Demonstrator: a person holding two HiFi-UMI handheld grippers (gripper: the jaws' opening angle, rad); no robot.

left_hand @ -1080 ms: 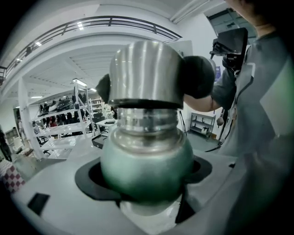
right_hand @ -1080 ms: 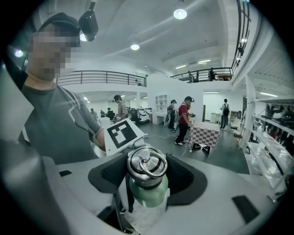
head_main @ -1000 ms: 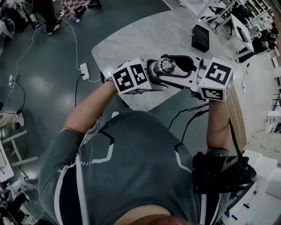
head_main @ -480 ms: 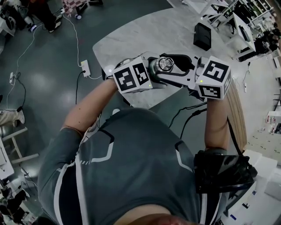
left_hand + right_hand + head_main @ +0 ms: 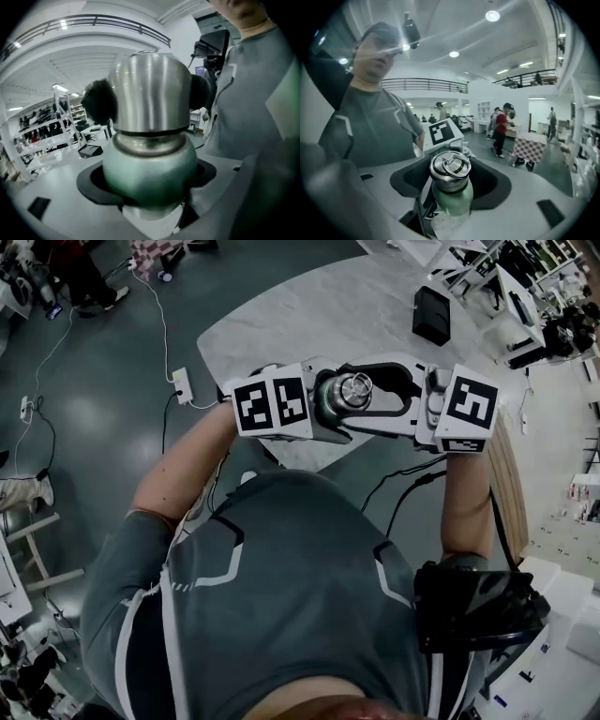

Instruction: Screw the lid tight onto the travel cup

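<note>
Holding the travel cup clear of the tabletop, you've got it hanging over the near edge, lid end up, caught between both claws. Your left gripper is pinching the green body low down; the rounded shell fills the black-lined gap and presses on both sides. Your right gripper is spread wide but clamped on the steel lid, with dark pads sitting against it left and right. The lid is seated on the cup, a thin dark seam shows under its rim, and the carry ring lies flat on top.

Print now: what reads clearly is the black-and-white square patterns on the left cube and the right cube. They're codes, not letters. On the cup itself I can't make out any lettering, because the shell is too close and blurred in the left gripper view and small in the right gripper view.

Hidden bits: the cup's base is buried in your left jaws. From the head view only the lid's top and a sliver of green show. The claws and cubes cover the stretch of tabletop beneath them. A black box sits by the far right edge, and what it is, I can't tell.
</note>
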